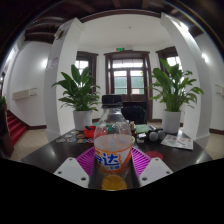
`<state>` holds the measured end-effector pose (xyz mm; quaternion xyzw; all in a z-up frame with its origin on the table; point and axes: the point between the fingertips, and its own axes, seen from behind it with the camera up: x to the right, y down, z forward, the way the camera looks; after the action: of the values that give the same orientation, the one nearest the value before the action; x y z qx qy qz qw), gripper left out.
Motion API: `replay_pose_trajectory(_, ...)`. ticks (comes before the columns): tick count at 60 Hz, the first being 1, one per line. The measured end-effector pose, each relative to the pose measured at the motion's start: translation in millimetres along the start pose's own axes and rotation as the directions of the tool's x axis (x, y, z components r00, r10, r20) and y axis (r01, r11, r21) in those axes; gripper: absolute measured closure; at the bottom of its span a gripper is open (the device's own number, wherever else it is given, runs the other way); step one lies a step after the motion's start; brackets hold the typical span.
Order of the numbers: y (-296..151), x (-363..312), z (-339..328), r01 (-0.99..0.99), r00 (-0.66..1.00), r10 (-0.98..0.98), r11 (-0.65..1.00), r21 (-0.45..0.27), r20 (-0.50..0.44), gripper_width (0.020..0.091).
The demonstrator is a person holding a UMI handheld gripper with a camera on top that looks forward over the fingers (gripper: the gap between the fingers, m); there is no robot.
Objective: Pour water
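On my left stands a leafy green potted plant (78, 92); at centre I have the clear plastic bottle with the orange label (113, 140) pinched between the fingers (72, 170), upright above the dark bench (45, 152). A second plant (174, 88) stands right. I judge the carry underway; next I need a vessel to tip into, none seen.

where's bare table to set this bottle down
Jaws shut on the clear plastic bottle of orange liquid. Bare dark table lies left of it. Right side is crowded: small dark objects and white papers.
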<state>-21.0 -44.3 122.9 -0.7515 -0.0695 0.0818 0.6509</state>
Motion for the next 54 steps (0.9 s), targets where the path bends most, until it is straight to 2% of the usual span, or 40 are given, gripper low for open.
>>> replay_pose_trajectory(4, 0.3, 1.1, -0.1, 0.017, 1.0, -0.017, 1.0, 0.014, -0.018, 0.064)
replay_pose_trajectory(7, -0.8, 4.3, 0.8, 0.019, 0.999, -0.019, 1.0, 0.022, -0.038, 0.0721)
replay_pose_trajectory(8, -1.0, 4.7, 0.9, 0.02, 0.999, -0.019, 1.0, 0.024, -0.041, 0.0715)
replay_pose_trajectory(10, 0.3, 3.4, -0.6, 0.03, 0.999, -0.029, 0.999, 0.023, -0.041, 0.0766)
replay_pose_trajectory(22, 0.0, -5.4, 0.9, 0.071, 0.997, -0.071, 0.997, 0.006, -0.037, 0.077)
replay_pose_trajectory(27, 0.8, -1.4, 0.2, 0.108, 0.994, -0.109, 0.994, -0.025, -0.027, 0.077)
replay_pose_trajectory(35, -8.5, 29.9, -1.3, 0.308, 0.949, -0.312, 0.948, -0.076, -0.038, 0.0771)
replay_pose_trajectory(44, -24.7, 95.6, 21.0, 0.637, 0.752, -0.654, 0.753, -0.165, -0.083, 0.0764)
replay_pose_trajectory(54, -37.3, 144.7, 60.4, 0.893, 0.361, -0.932, 0.357, -0.272, -0.038, 0.0764)
